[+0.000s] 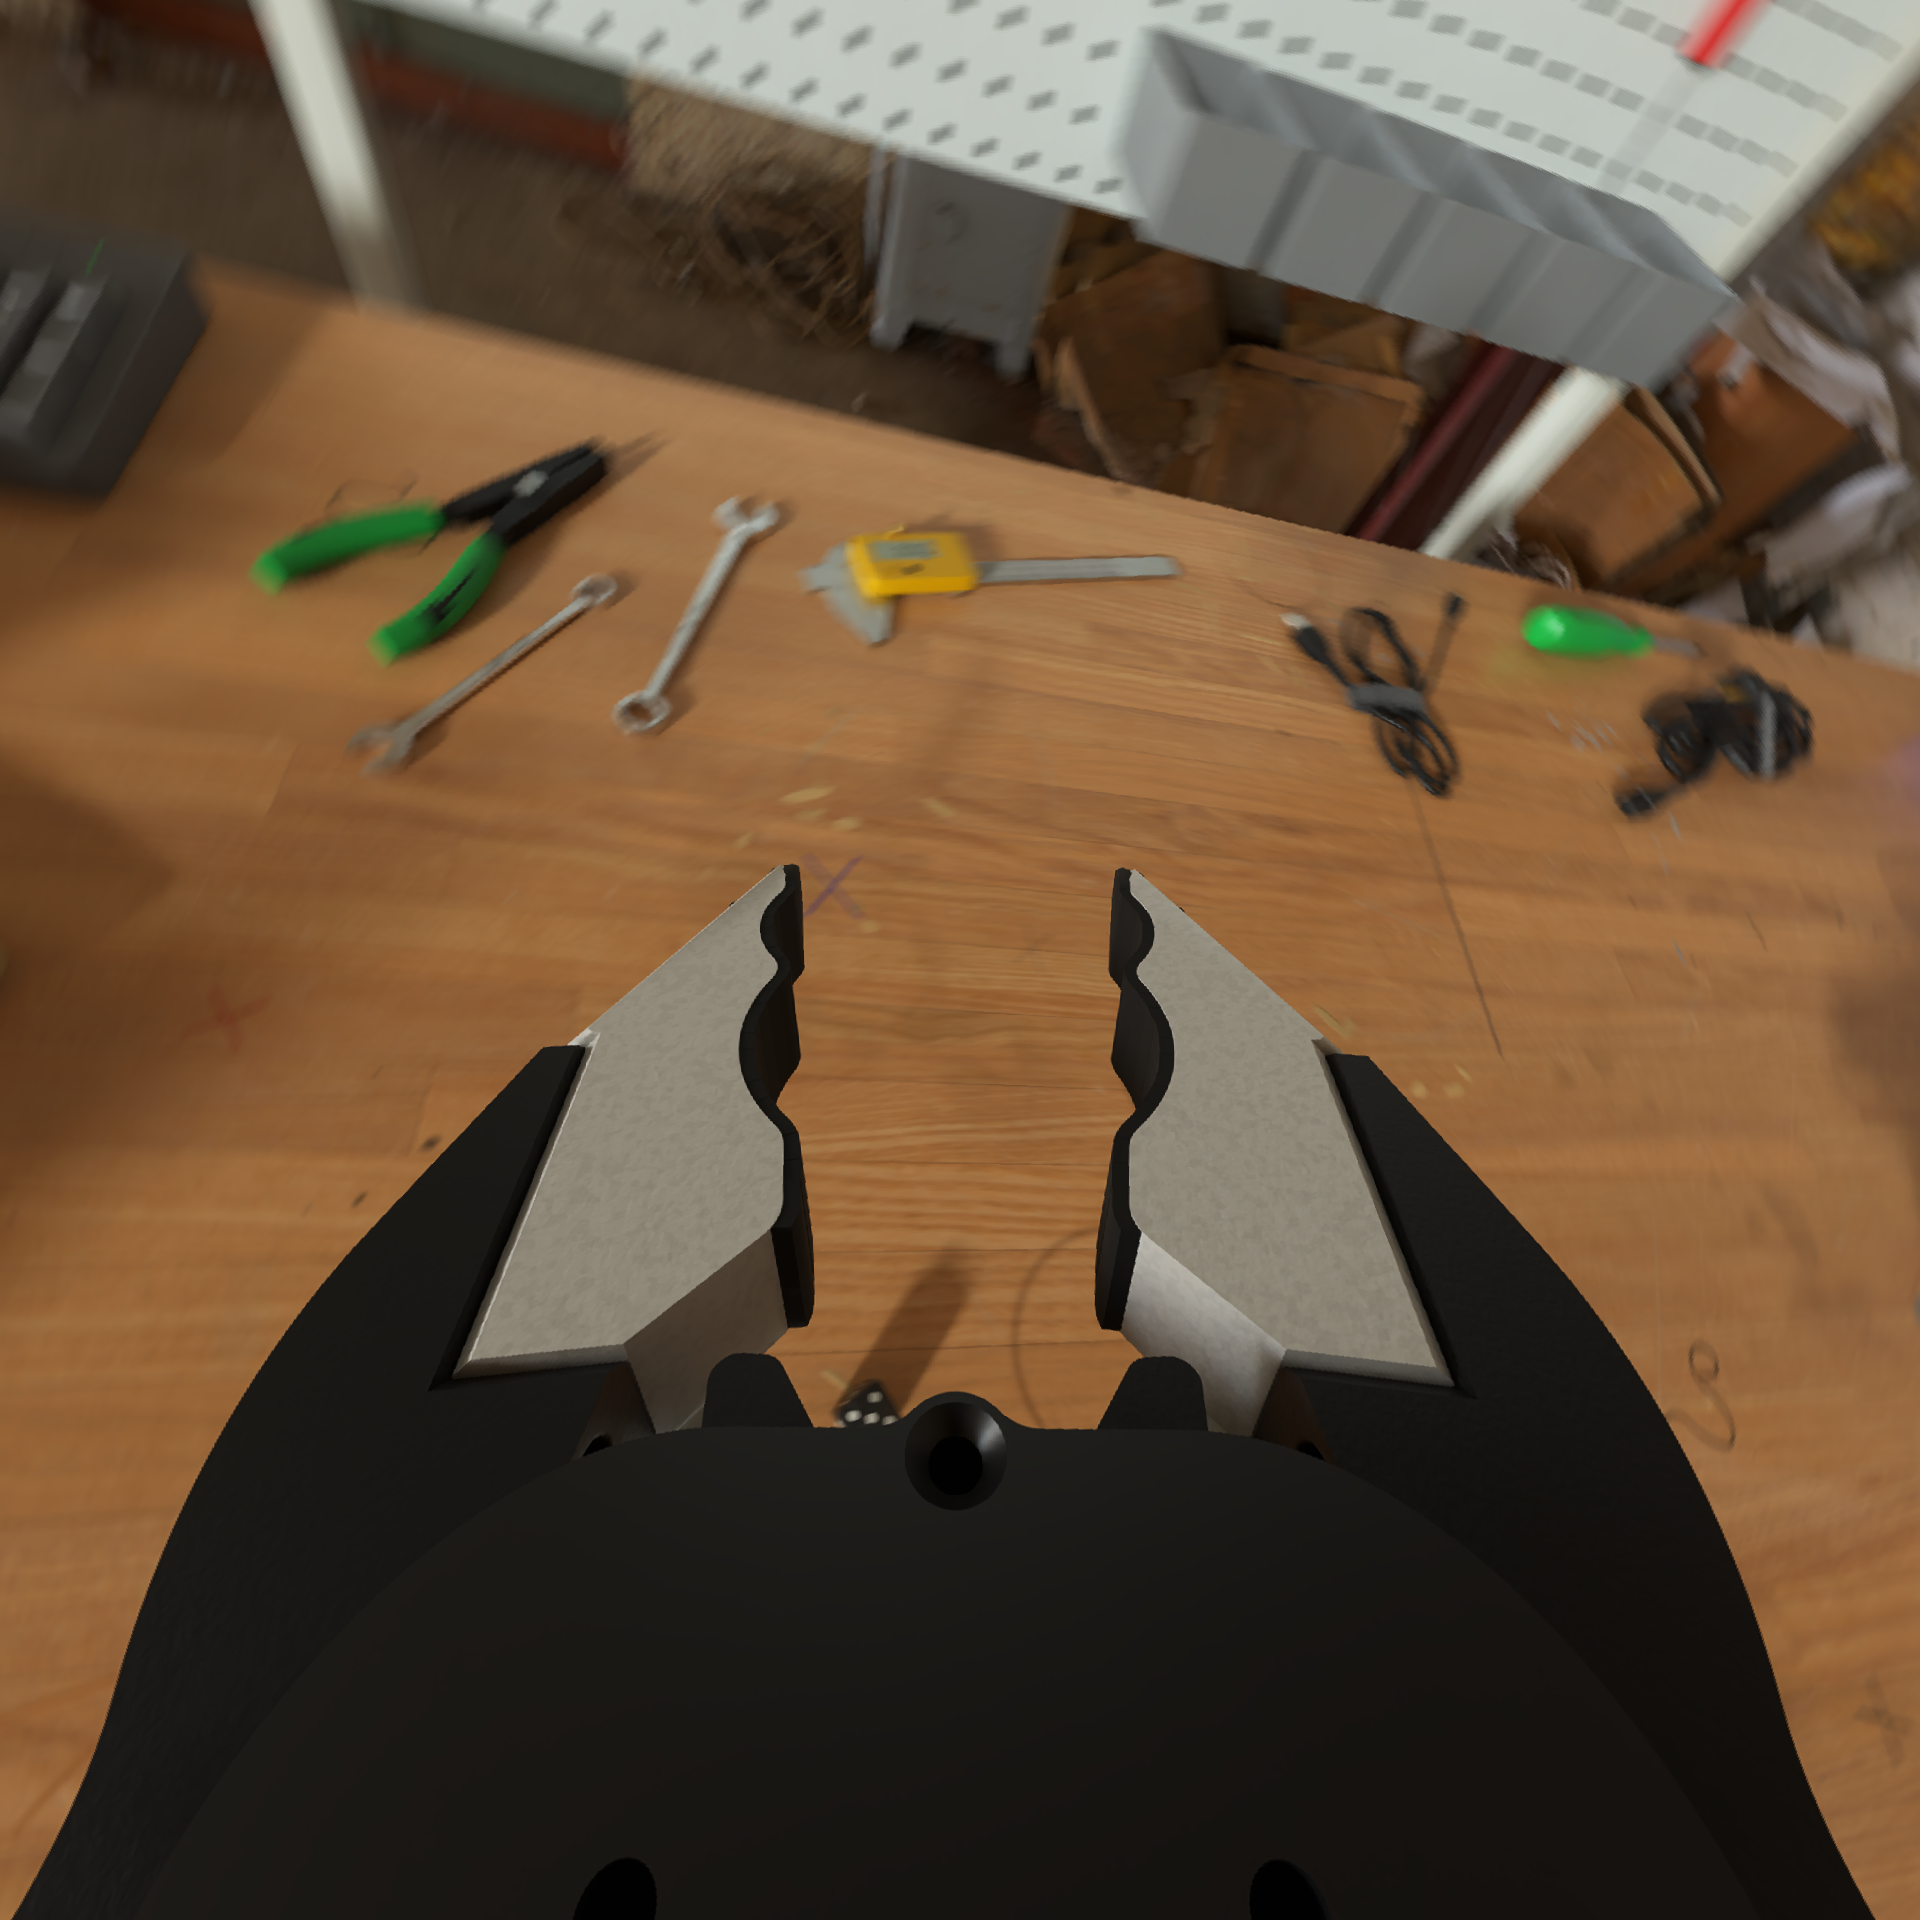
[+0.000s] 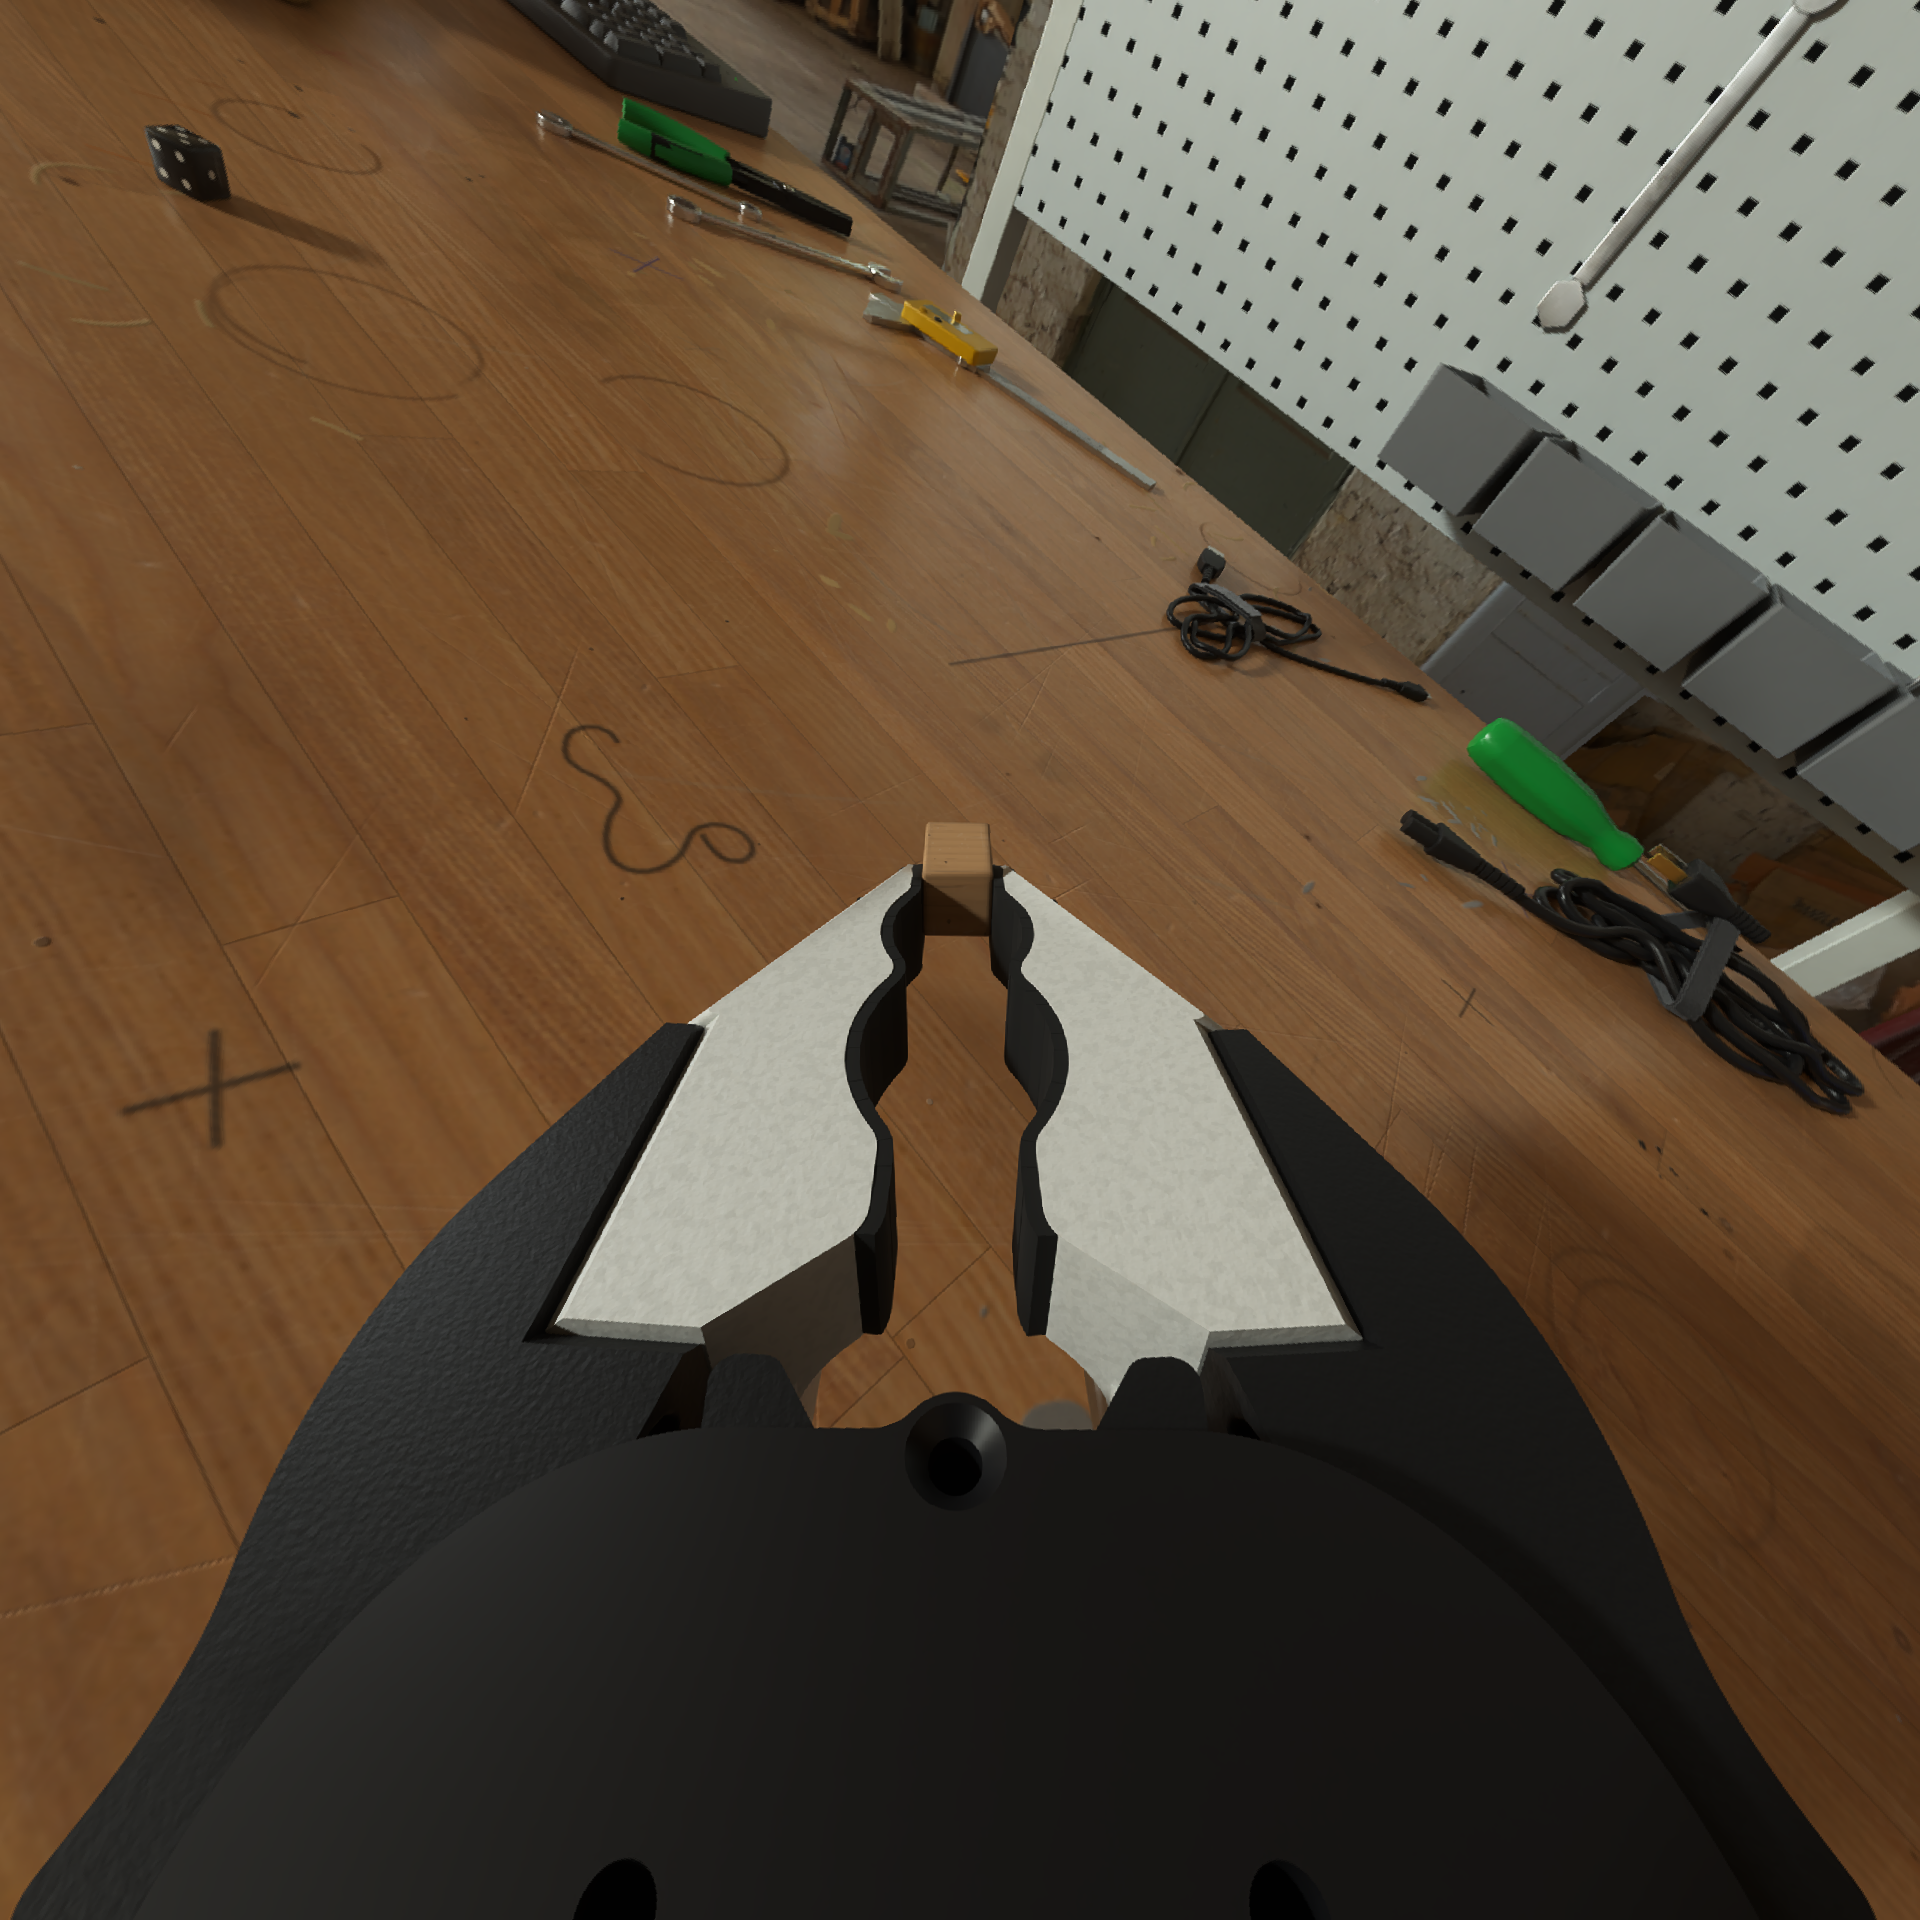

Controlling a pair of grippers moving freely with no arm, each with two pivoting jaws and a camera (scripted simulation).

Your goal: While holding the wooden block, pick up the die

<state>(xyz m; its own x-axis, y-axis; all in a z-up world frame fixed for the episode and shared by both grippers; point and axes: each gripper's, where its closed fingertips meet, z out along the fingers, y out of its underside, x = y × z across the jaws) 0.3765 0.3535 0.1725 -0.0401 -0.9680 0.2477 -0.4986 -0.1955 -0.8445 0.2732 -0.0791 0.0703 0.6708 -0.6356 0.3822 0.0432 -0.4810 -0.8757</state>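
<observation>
- Your right gripper [image 2: 956,883] has its tips closed on the block [image 2: 956,873], which is pinched only at the very ends of the fingers and sticks out forward above the bench [image 2: 416,644]. That half of the task looks done.
- Your left gripper [image 1: 956,894] is wide open and holds nothing; bare wood shows between its fingers.
- The die [image 1: 868,1405] is not yet picked up. In the left wrist view only its top edge peeps out low down, just behind the finger roots and nearly under the gripper body, so your tips point well past it.
- In the right wrist view the die [image 2: 187,161] sits alone on the bench, far ahead and to the left, resting flat and casting a long shadow.
- What is left, as I judge it: pull the left gripper back or tilt it down until the die lies between the tips, close, then lift, all without loosening the right grip.
- Nothing stands close to the die. The pliers [image 1: 436,545], two wrenches [image 1: 691,613], the caliper [image 1: 914,566], the cables [image 1: 1382,696] and the screwdriver [image 1: 1584,631] all lie well beyond it, near the far edge.
- The main risk I see is the shallow hold on the block: a jolt could let it slip.
</observation>
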